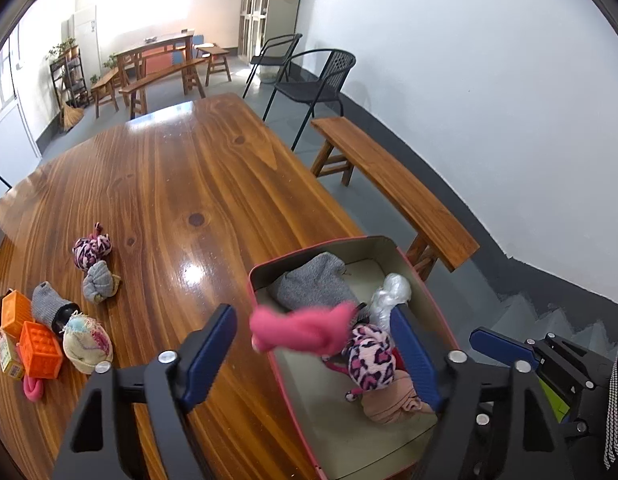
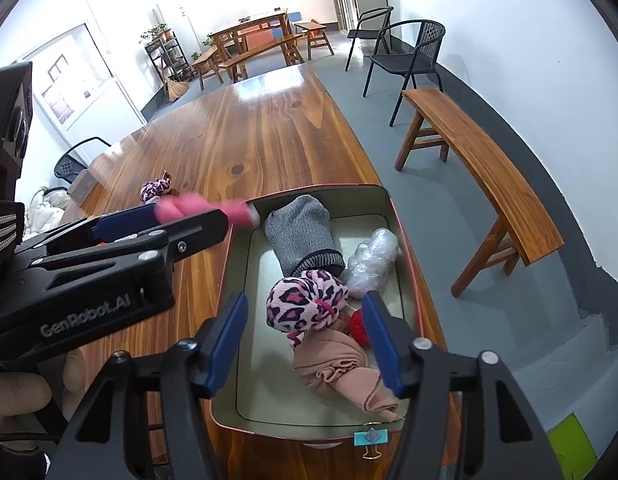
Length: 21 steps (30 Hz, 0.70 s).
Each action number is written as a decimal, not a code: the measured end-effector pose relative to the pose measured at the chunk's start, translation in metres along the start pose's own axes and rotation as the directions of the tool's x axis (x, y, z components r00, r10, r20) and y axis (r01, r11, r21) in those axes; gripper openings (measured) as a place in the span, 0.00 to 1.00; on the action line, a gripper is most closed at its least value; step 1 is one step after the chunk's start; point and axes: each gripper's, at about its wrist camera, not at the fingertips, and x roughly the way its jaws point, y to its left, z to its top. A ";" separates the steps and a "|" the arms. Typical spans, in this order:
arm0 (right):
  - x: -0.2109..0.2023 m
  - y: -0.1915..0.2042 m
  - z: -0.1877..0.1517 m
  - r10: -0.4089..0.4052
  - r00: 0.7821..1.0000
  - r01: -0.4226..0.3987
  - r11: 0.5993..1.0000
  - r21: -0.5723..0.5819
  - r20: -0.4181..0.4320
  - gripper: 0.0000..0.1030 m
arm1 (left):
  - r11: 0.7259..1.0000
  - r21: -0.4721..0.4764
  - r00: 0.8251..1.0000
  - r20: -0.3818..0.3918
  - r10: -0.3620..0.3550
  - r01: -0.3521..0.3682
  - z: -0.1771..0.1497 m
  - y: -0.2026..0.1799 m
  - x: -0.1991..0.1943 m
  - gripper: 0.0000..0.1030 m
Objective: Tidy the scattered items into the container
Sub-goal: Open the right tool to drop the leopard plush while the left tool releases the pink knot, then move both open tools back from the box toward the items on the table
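Left gripper (image 1: 313, 344) stands over the near-left rim of the tin (image 1: 375, 240), lower centre of its own view. Jaws released and well apart; a pink roll (image 1: 301, 330) sits blurred in the gap with neither pad pressing on it. Judged to be dropping, let go over the rim so it lands inside rather than on the table (image 1: 181, 168).

Right gripper (image 2: 305, 340) hovers over the tin's near half, lower centre of its view. Jaws released. The leopard ball (image 2: 305, 300) lies between and below the pads among the other contents; it looks set down, not gripped.

Already in the tin: grey sock (image 2: 303, 232) at the far end, clear plastic wad (image 2: 373, 260) on the right, beige cloth (image 2: 337, 372) nearest the camera, something red (image 2: 357, 322) under the right pad. A binder clip (image 2: 371, 438) hangs on the near rim.

Still on the table, left of the left view: second leopard ball (image 1: 91, 248), grey bundle (image 1: 99, 280), orange cubes (image 1: 41, 348), pale ball (image 1: 87, 344). They are well apart from the tin, so the job reads as partly done.
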 end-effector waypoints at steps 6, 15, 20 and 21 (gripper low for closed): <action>-0.004 -0.004 -0.002 -0.005 1.000 0.005 1.000 0.018 0.011 0.67 | 1.000 0.021 1.000 0.014 -0.008 0.008 0.003 -0.008 -0.003 0.79; 0.000 0.004 -0.001 0.019 1.000 -0.019 1.000 0.002 0.003 0.67 | 0.998 -0.031 0.999 0.027 0.046 -0.045 -0.004 0.013 -0.012 0.79; 0.007 0.020 0.001 0.043 0.999 -0.043 0.999 -0.031 -0.012 0.67 | 0.994 -0.078 0.996 0.028 0.082 -0.080 -0.011 0.035 -0.019 0.79; 0.009 0.025 0.002 0.048 0.999 -0.049 0.998 -0.041 -0.016 0.67 | 0.992 -0.088 0.996 0.028 0.089 -0.086 -0.013 0.040 -0.021 0.79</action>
